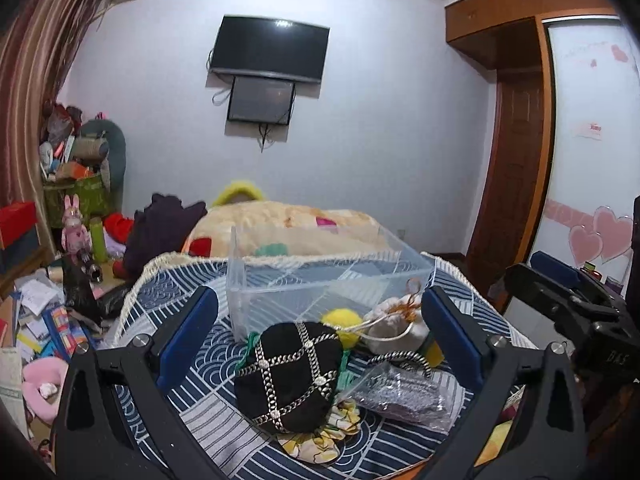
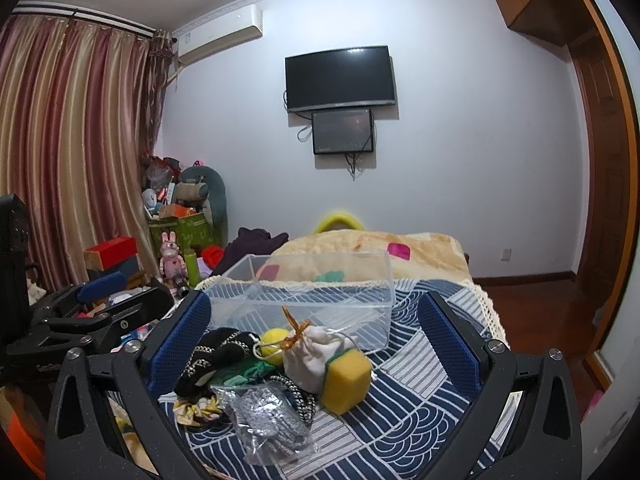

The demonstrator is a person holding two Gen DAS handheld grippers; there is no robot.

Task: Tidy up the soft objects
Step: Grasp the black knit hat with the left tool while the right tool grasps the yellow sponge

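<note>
A pile of soft objects lies on the blue patterned bedspread [image 1: 208, 364] in front of an empty clear plastic box [image 1: 320, 280] [image 2: 312, 296]. The pile holds a black pouch with silver chains [image 1: 292, 376] [image 2: 216, 356], a yellow ball [image 1: 344, 320] [image 2: 274, 340], a white drawstring bag [image 1: 396, 328] [image 2: 316, 356], a yellow-green sponge [image 2: 346, 378], a clear bag of grey material [image 1: 404, 394] [image 2: 268, 424] and a floral scrunchie [image 1: 320, 436]. My left gripper [image 1: 320, 336] is open, empty, framing the pile. My right gripper [image 2: 316, 340] is open, empty, over the pile.
A folded beige blanket [image 1: 288, 228] lies behind the box. Clutter, toys and boxes [image 1: 72, 208] fill the left floor side. A wooden wardrobe and door [image 1: 516, 152] stand at the right. The right gripper's body [image 1: 568, 304] shows at the left view's right edge.
</note>
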